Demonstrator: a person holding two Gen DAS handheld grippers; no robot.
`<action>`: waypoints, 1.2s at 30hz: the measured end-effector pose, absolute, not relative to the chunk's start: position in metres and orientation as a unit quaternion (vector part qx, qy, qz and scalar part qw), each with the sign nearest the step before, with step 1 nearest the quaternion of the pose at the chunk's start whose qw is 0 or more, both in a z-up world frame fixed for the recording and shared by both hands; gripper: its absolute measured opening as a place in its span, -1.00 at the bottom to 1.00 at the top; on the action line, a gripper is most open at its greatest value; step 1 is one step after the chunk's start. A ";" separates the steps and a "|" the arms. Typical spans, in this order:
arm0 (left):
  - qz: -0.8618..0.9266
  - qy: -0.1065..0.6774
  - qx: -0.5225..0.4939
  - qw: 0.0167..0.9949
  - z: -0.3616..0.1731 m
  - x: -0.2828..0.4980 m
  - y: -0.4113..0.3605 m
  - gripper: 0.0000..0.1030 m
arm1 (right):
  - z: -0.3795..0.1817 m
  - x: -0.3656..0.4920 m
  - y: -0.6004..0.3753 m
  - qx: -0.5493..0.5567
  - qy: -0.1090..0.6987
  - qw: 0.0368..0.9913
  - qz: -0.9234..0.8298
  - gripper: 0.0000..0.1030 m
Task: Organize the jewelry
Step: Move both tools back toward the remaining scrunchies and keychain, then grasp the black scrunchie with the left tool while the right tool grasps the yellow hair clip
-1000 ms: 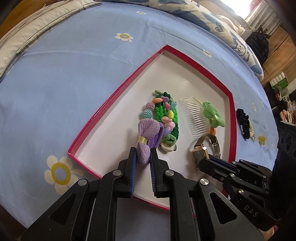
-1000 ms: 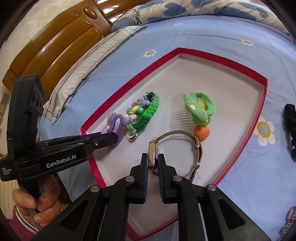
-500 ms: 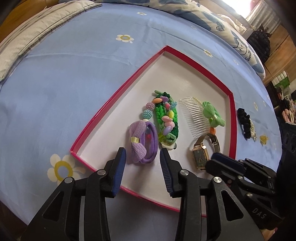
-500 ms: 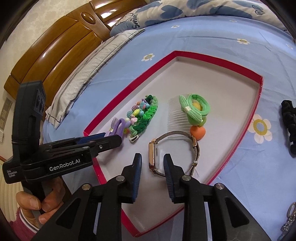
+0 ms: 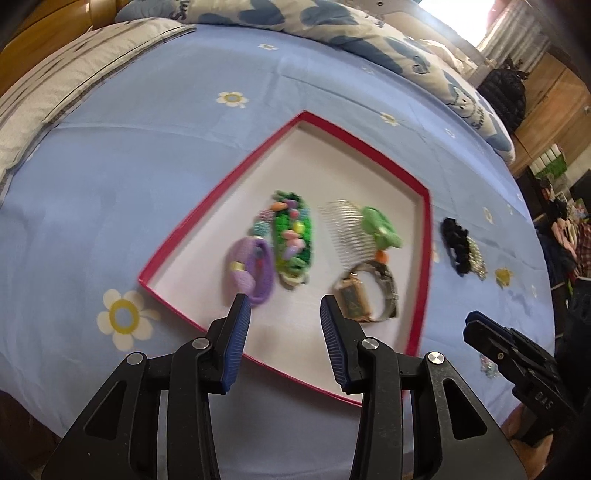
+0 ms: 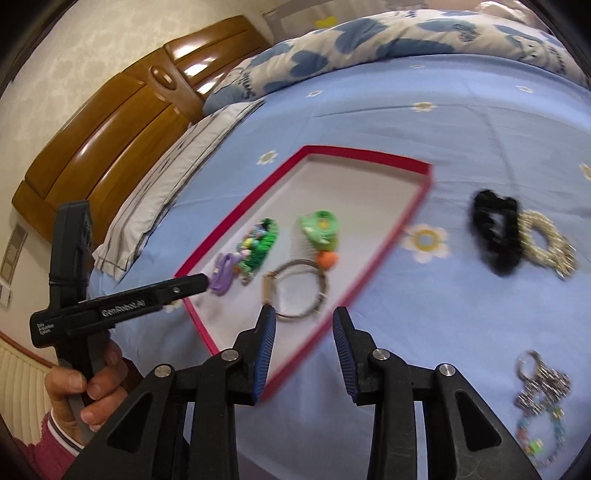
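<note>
A red-rimmed white tray (image 5: pixel 221 192) (image 6: pixel 354 151) lies on the blue bedsheet. In it lie a purple bow hair tie (image 5: pixel 251 269) (image 6: pixel 223 273), a green braided band with beads (image 5: pixel 291 240) (image 6: pixel 258 240), a clear comb (image 5: pixel 345 230), a green bow tie (image 5: pixel 380 227) (image 6: pixel 321 227) and a gold watch (image 5: pixel 365 295) (image 6: pixel 295 291). My left gripper (image 5: pixel 284 314) is open and empty above the tray's near edge. My right gripper (image 6: pixel 304 325) is open and empty, near the tray's right rim. A black scrunchie (image 6: pixel 496 229) (image 5: pixel 456 243), a pearl bracelet (image 6: pixel 546 243) and a beaded chain (image 6: pixel 539 402) lie on the sheet outside the tray.
A wooden headboard (image 6: pixel 110 122) and a striped pillow (image 6: pixel 173 166) lie to the left. A patterned quilt (image 5: pixel 332 26) is bunched at the far side. A black backpack (image 5: pixel 502 92) and furniture stand beyond the bed.
Both grippers opened, letting go of the purple bow tie and the watch, which now lie in the tray. Both pulled back and up; the right one swung right.
</note>
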State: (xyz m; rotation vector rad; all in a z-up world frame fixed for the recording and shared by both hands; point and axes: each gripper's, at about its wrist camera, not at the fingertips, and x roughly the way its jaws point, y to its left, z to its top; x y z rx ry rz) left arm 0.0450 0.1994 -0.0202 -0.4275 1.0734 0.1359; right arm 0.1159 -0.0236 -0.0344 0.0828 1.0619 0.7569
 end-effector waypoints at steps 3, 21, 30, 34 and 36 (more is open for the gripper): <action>0.052 0.505 -0.197 0.839 -0.014 0.046 0.186 -0.27 | -0.034 0.113 -0.047 0.052 0.495 0.801 0.332 -0.32; -0.033 0.523 -0.144 0.840 -0.005 0.074 0.085 -0.27 | -0.039 0.110 -0.167 0.120 0.484 0.836 0.230 -0.30; -0.056 0.529 -0.127 0.837 -0.003 0.096 0.054 -0.27 | -0.038 0.115 -0.206 0.135 0.475 0.846 0.199 -0.29; -0.064 0.531 -0.120 0.836 -0.004 0.107 0.042 -0.27 | -0.038 0.120 -0.218 0.138 0.473 0.849 0.188 -0.29; -0.067 0.533 -0.117 0.835 -0.004 0.113 0.037 -0.27 | -0.038 0.124 -0.222 0.138 0.472 0.851 0.183 -0.29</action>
